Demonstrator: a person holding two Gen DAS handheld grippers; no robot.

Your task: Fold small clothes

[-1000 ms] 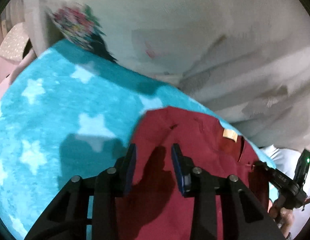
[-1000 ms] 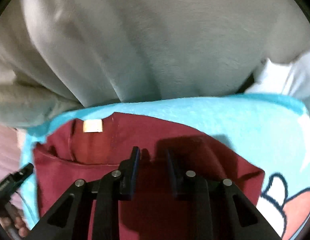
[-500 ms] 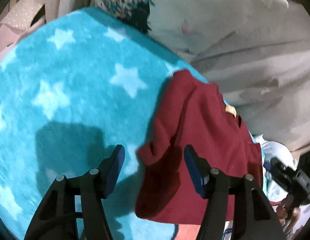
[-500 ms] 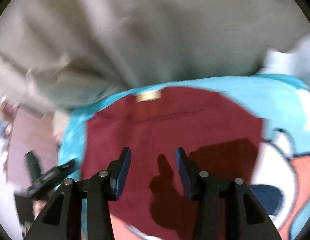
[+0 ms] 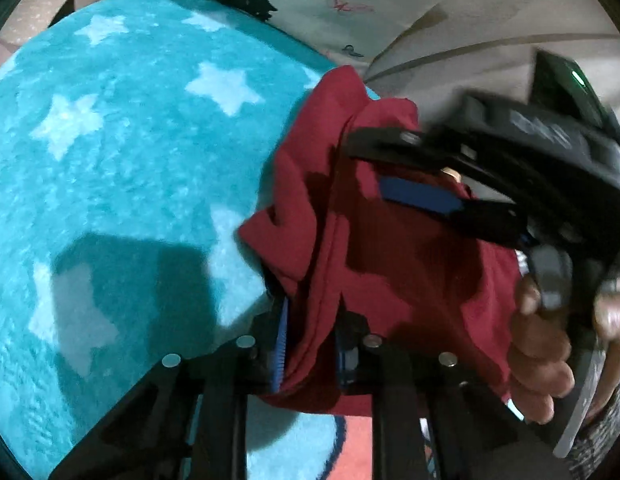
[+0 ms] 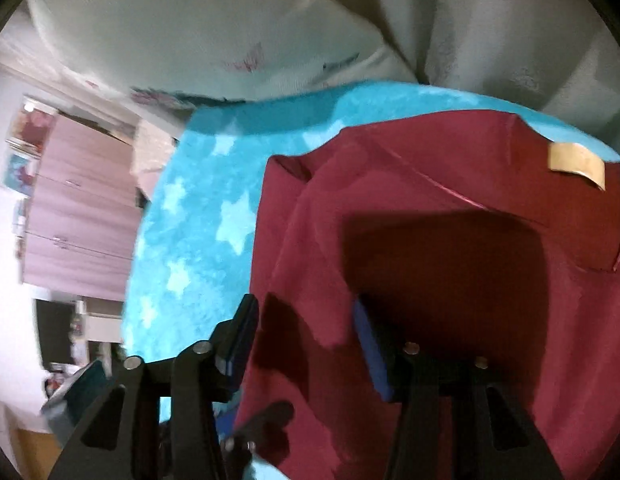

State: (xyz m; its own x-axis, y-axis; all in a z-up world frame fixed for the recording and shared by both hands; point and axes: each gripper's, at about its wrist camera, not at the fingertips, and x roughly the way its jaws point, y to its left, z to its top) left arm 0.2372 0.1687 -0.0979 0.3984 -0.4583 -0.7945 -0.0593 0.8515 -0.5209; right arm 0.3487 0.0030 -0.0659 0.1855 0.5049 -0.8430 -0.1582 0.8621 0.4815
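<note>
1. A small dark red garment (image 5: 390, 248) lies on a fluffy turquoise blanket (image 5: 130, 160) patterned with pale stars, near the blanket's far edge and partly gathered up off it.
2. A tan label (image 6: 576, 162) sits at the garment's upper hem in the right wrist view, with a seam running from it across the cloth.
3. The garment's left edge is bunched into a thick fold that rises from the blanket.
4. The left gripper (image 5: 310, 344) has this fold between its blue pads; its jaws are closing and already pinch the cloth tight.
5. The right gripper (image 6: 306, 340) points down at the garment with its jaws standing apart and still widening; red cloth lies under and between the fingers, but the pads do not press on it.
6. In the left wrist view the right gripper (image 5: 394, 168) reaches over the garment from the right, one blue pad showing, and a hand (image 5: 550, 340) grips its handle.
7. Beyond the blanket lies pale, creased bedding (image 6: 230, 32) with faint printed motifs.
8. A pinkish cabinet (image 6: 78, 208) stands at the far left of the right wrist view.
</note>
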